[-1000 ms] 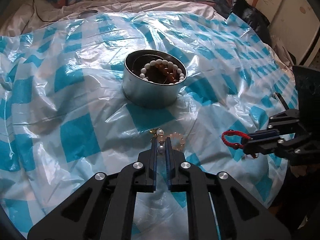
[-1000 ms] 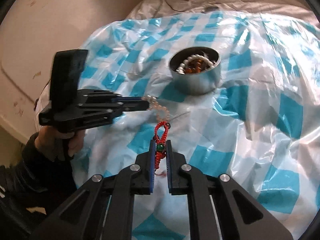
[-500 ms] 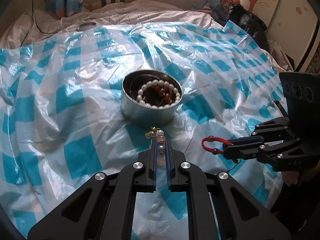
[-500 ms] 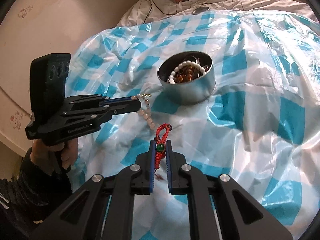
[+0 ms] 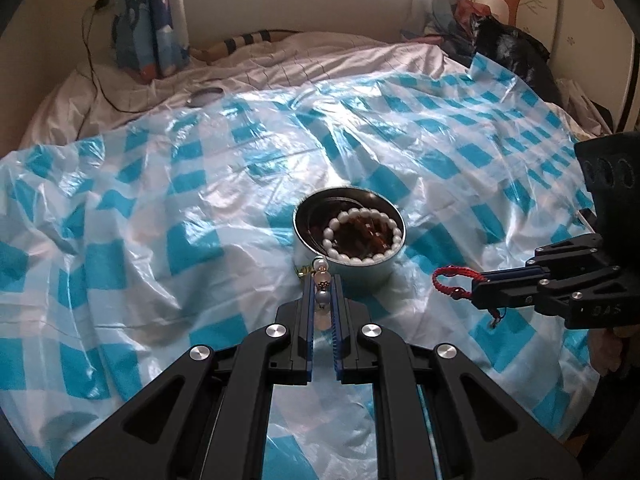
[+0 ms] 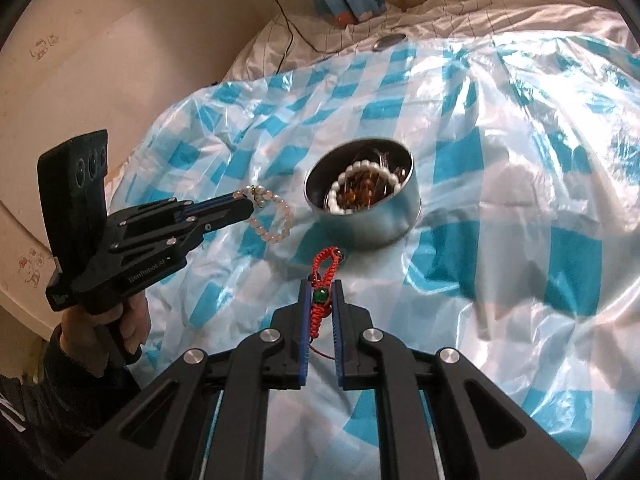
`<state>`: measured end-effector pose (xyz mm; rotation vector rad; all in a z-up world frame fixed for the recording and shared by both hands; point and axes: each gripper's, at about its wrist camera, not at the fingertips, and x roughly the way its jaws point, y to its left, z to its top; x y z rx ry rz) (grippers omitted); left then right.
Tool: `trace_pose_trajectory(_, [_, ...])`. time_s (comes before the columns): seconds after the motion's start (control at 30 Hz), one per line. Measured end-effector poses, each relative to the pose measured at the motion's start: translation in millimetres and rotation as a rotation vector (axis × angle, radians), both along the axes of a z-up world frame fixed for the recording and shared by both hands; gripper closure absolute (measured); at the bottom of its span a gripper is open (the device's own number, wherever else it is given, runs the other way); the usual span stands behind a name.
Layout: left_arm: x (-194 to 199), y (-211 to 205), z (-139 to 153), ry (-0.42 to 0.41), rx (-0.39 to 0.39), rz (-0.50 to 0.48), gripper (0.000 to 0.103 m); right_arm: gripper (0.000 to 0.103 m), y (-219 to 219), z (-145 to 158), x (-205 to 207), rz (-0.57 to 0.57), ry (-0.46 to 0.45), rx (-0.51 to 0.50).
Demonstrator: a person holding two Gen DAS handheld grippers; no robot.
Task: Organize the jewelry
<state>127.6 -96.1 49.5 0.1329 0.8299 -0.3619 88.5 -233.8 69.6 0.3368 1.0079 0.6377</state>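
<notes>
A round metal tin [image 5: 352, 268] [image 6: 384, 224] sits on the blue-and-white checked plastic sheet [image 5: 160, 200]. It holds a white bead bracelet [image 5: 362, 236] and brown jewelry. My left gripper [image 5: 321, 292] [image 6: 250, 206] is shut on a pale bead bracelet [image 5: 322, 280] [image 6: 272, 216], held in the air just left of the tin. My right gripper [image 6: 321, 294] [image 5: 476, 286] is shut on a red braided cord bracelet [image 6: 326, 276] [image 5: 452, 280] with a green bead, held in the air in front of the tin on its right.
The sheet covers a bed with a pale quilt [image 5: 280, 64]. A small round disc [image 5: 206, 96] and a black cable [image 5: 96, 60] lie at the far edge. A black bag [image 5: 508, 52] and a cupboard [image 5: 560, 20] stand at the right.
Both grippers have risen off the sheet with their bracelets and moved closer to the tin. The pale bead bracelet, partly on the sheet before, now hangs free.
</notes>
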Motion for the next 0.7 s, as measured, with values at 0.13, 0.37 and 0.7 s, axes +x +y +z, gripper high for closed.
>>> trace_pose_trajectory(0.13, [2.6, 0.5, 4.4, -0.028, 0.001, 0.019, 0.096, 0.092, 0.1, 8.0, 2.7, -0.013, -0.028, 0.009])
trace_pose_trajectory(0.37, [7.6, 1.4, 10.1, -0.066, -0.002, 0.041, 0.096, 0.092, 1.9, 20.2, 5.4, -0.019, -0.080, 0.008])
trace_pose_trajectory(0.7, [7.5, 3.8, 19.3, -0.127, -0.006, 0.068, 0.096, 0.092, 3.2, 33.1, 8.5, -0.039, -0.155, 0.018])
